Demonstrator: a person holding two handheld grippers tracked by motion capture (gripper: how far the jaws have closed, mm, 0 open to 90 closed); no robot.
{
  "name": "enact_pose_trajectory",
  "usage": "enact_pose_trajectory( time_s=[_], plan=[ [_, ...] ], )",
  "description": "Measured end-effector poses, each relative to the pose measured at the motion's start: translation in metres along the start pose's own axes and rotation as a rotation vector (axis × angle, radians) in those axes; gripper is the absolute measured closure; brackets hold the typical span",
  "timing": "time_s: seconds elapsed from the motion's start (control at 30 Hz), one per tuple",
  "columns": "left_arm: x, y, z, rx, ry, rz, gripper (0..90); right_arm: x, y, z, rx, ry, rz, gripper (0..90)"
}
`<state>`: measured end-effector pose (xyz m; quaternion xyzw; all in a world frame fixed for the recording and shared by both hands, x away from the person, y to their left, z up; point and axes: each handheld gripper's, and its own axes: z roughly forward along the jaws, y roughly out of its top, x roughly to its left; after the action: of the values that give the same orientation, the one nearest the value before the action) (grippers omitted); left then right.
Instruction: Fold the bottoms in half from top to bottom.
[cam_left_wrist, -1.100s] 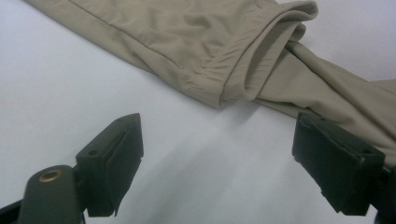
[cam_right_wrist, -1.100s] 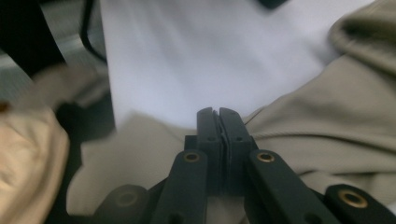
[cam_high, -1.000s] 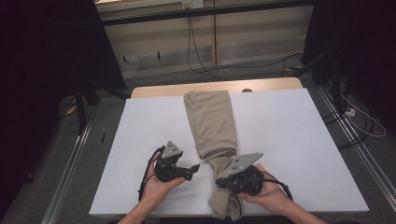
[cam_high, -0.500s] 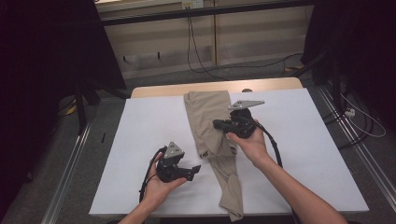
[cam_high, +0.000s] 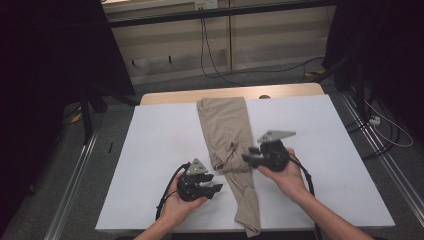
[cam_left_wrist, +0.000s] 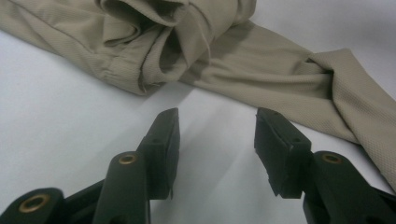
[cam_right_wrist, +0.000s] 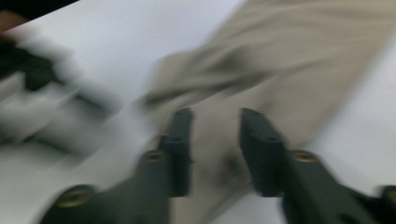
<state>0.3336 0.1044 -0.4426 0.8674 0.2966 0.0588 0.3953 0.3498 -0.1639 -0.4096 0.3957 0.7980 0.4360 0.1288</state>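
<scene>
High view: two hand-held grippers flank beige trousers (cam_high: 227, 135) lying lengthwise down the white table (cam_high: 150, 150).

On the left, the left gripper (cam_high: 216, 182) rests near the table's front edge, just beside the garment's bunched fold; its jaws have just been closing, nothing between them, and stand half spread, probably lining up for that edge. At the right, the right gripper (cam_high: 246, 157) hovers at the fabric's other side, jaws just opening, parted with no cloth pinched. The left gripper view shows a crumpled hem (cam_left_wrist: 154, 51) and bare table between the pads (cam_left_wrist: 170, 140). The right gripper view is blurred, with cloth (cam_right_wrist: 280, 70) beneath parted jaws.
</scene>
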Motion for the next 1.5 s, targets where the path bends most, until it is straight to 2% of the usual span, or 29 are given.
enact_pose_trajectory(
  time_s=[0.03, 0.07, 0.1, 0.13, 0.17, 0.2, 0.27, 0.3, 0.37, 0.4, 0.43, 0.47, 0.5, 0.53, 0.6, 0.63, 0.67, 0.77, 0.83, 0.9, 0.97, 1.03, 1.1, 1.17, 1.23, 1.27, 1.33, 1.4, 1.5],
  plan=[
    [0.0, 0.0, -0.001, 0.001, 0.007, -0.001, 51.0, 0.009, -0.006, -0.004, 0.019, 0.043, -0.024, 71.7],
    [0.0, -0.001, -0.001, 0.0, 0.0, -0.005, 50.9, 0.023, -0.016, -0.009, 0.062, 0.086, -0.064, 73.0],
    [0.001, -0.001, -0.001, 0.006, 0.002, -0.002, 50.6, 0.032, -0.023, -0.012, 0.088, 0.107, -0.08, 75.1],
    [0.001, -0.001, -0.002, 0.004, 0.002, -0.001, 49.7, 0.042, -0.03, -0.014, 0.121, 0.16, -0.103, 75.8],
    [0.001, -0.001, -0.002, 0.001, 0.004, 0.003, 49.1, 0.052, -0.037, -0.016, 0.147, 0.191, -0.134, 75.6],
    [0.0, -0.001, -0.002, -0.001, 0.004, 0.003, 47.8, 0.063, -0.043, -0.018, 0.173, 0.206, -0.171, 73.3],
    [0.001, -0.001, -0.002, 0.002, 0.003, 0.007, 46.5, 0.074, -0.052, -0.018, 0.208, 0.24, -0.195, 65.3],
    [0.001, -0.001, -0.002, 0.007, -0.001, 0.007, 46.2, 0.08, -0.055, -0.016, 0.223, 0.25, -0.223, 61.2],
    [0.0, -0.001, -0.001, 0.012, 0.0, 0.012, 44.8, 0.087, -0.06, -0.01, 0.257, 0.229, -0.282, 52.1],
    [0.0, -0.001, -0.001, 0.012, -0.001, 0.015, 44.7, 0.091, -0.062, -0.007, 0.268, 0.225, -0.288, 50.6],
    [-0.001, -0.001, -0.002, 0.006, -0.002, 0.016, 44.6, 0.091, -0.062, -0.007, 0.261, 0.219, -0.302, 50.8],
    [-0.001, -0.002, -0.002, 0.001, -0.003, 0.015, 44.6, 0.092, -0.061, -0.007, 0.264, 0.206, -0.308, 58.2],
    [-0.001, -0.002, -0.003, -0.001, -0.005, 0.014, 44.6, 0.091, -0.061, -0.008, 0.258, 0.188, -0.313, 70.4],
    [-0.001, -0.002, -0.004, 0.002, -0.002, 0.014, 44.4, 0.089, -0.061, -0.011, 0.243, 0.173, -0.294, 80.6],
    [0.0, -0.002, -0.004, 0.004, -0.001, 0.013, 44.3, 0.079, -0.06, -0.02, 0.209, 0.194, -0.228, 88.0],
    [-0.001, -0.002, -0.004, 0.003, -0.003, 0.012, 44.3, 0.075, -0.059, -0.024, 0.195, 0.189, -0.217, 90.0],
    [-0.001, -0.002, -0.003, 0.001, -0.005, 0.012, 44.4, 0.07, -0.058, -0.032, 0.162, 0.176, -0.2, 90.0],
    [-0.004, -0.001, -0.002, 0.009, -0.008, 0.018, 44.5, 0.062, -0.06, -0.046, 0.131, 0.146, -0.184, 90.0],
    [-0.003, 0.0, 0.0, 0.013, -0.01, 0.019, 44.5, 0.062, -0.062, -0.049, 0.126, 0.165, -0.188, 90.0],
    [-0.003, 0.0, 0.0, 0.008, -0.002, 0.012, 44.4, 0.071, -0.059, -0.041, 0.156, 0.235, -0.205, 72.4],
    [-0.001, 0.0, -0.001, 0.003, 0.001, 0.005, 44.2, 0.087, -0.057, -0.026, 0.177, 0.245, -0.277, 62.1],
    [0.0, 0.0, -0.003, 0.002, 0.002, 0.006, 43.5, 0.096, -0.056, -0.014, 0.215, 0.273, -0.313, 55.2],
    [0.001, -0.001, -0.004, 0.0, 0.002, 0.008, 43.4, 0.104, -0.059, -0.003, 0.262, 0.258, -0.347, 48.0],
    [0.001, -0.002, -0.004, 0.005, 0.008, 0.013, 43.3, 0.107, -0.064, -0.001, 0.252, 0.234, -0.368, 49.9],
    [0.001, -0.002, -0.004, 0.002, 0.001, 0.01, 42.8, 0.106, -0.064, -0.005, 0.241, 0.206, -0.366, 85.2],
    [0.001, -0.001, -0.004, 0.003, -0.003, 0.012, 42.8, 0.103, -0.064, -0.009, 0.228, 0.188, -0.339, 87.4],
    [-0.001, -0.001, -0.004, -0.001, -0.004, 0.017, 42.9, 0.096, -0.064, -0.016, 0.206, 0.188, -0.311, 88.3],
    [-0.002, -0.001, -0.004, -0.004, -0.007, 0.014, 43.2, 0.088, -0.061, -0.028, 0.169, 0.175, -0.288, 88.7],
    [-0.008, 0.0, -0.004, 0.0, -0.022, 0.01, 44.1, 0.072, -0.06, -0.052, 0.094, 0.16, -0.219, 88.7]
  ],
)
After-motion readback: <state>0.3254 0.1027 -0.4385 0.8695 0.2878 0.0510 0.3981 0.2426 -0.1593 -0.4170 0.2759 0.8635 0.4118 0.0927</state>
